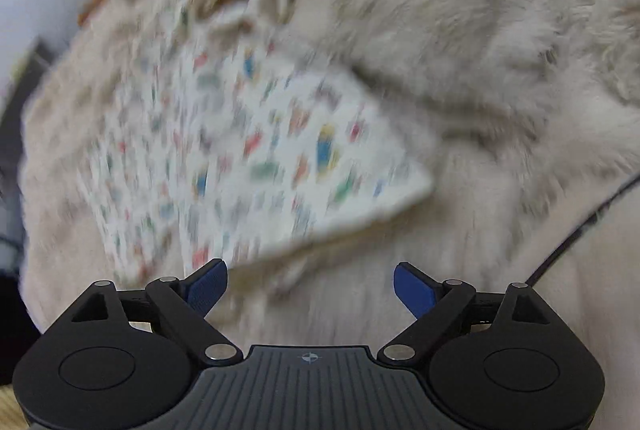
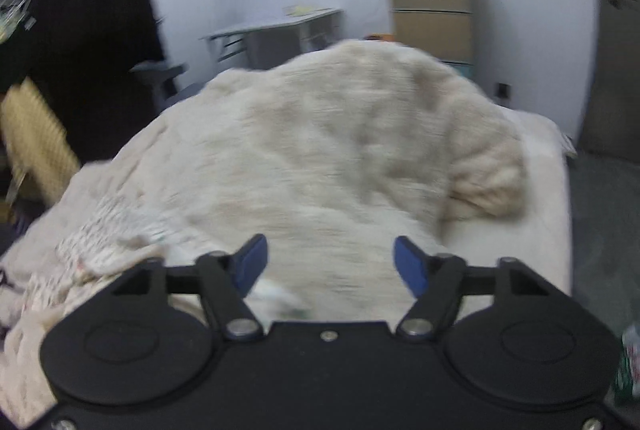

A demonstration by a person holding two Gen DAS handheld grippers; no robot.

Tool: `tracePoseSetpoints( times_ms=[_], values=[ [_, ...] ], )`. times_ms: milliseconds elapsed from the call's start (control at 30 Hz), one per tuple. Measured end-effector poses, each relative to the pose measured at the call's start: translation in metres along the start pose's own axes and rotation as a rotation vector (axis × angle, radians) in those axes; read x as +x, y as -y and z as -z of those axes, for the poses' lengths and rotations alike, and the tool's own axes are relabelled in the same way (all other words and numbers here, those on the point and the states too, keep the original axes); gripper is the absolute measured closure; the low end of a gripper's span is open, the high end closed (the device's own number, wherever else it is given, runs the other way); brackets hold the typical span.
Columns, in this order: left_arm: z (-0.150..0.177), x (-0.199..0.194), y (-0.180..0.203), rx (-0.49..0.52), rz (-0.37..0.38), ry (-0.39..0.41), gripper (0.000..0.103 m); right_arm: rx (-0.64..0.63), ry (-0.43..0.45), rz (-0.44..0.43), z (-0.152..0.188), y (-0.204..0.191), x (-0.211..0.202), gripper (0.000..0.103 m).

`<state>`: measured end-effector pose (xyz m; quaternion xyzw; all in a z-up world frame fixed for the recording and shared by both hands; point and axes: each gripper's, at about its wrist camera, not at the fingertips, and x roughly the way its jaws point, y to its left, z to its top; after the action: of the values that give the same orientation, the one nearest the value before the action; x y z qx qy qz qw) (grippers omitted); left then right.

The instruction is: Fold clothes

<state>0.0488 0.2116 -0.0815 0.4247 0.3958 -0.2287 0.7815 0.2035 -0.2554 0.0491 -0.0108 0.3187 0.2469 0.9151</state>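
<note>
While both jaws gape empty: patterned garment point(image 1: 256, 150) just ahead of left hand-held gripper point(image 1: 310, 286), left of right hand-held gripper point(image 2: 330, 264).

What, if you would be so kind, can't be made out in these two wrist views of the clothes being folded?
- Left wrist view: the print on the patterned garment is smeared by motion blur; its motifs are unreadable.
- Left wrist view: the garment's near edge is hidden behind the open left gripper.
- Right wrist view: the garment is a blurred strip at the left, beside the fluffy cream blanket.
- Right wrist view: the open right gripper hides what lies below it.
</note>
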Motion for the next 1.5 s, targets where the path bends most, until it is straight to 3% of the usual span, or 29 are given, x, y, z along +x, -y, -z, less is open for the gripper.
tracePoseSetpoints(
  times_ms=[33, 100, 267, 367, 567, 800, 1500],
  values=[
    [-0.008, 0.005, 0.006, 0.02, -0.019, 0.027, 0.022, -0.035, -0.002, -0.049, 0.001, -0.027, 0.008, 0.023],
    [-0.02, 0.016, 0.002, 0.004, 0.003, 0.015, 0.042, -0.069, -0.003, -0.133, 0.005, -0.059, 0.018, 0.023],
    [-0.033, 0.028, -0.026, -0.093, 0.082, -0.037, 0.042, -0.204, -0.015, -0.258, 0.016, -0.129, 0.037, 0.023],
    [-0.035, 0.026, -0.027, -0.103, 0.09, -0.052, 0.05, -0.231, -0.032, -0.291, 0.022, -0.149, 0.045, 0.023],
    [-0.04, 0.026, -0.022, -0.105, 0.105, -0.063, 0.063, -0.208, -0.041, -0.288, 0.02, -0.15, 0.05, 0.023],
    [-0.042, 0.023, -0.013, -0.08, 0.094, -0.068, 0.069, -0.213, -0.036, -0.281, 0.02, -0.143, 0.043, 0.024],
    [-0.043, 0.019, -0.015, -0.086, 0.1, -0.063, 0.076, -0.249, -0.004, -0.216, 0.009, -0.136, 0.036, 0.024]
  ],
)
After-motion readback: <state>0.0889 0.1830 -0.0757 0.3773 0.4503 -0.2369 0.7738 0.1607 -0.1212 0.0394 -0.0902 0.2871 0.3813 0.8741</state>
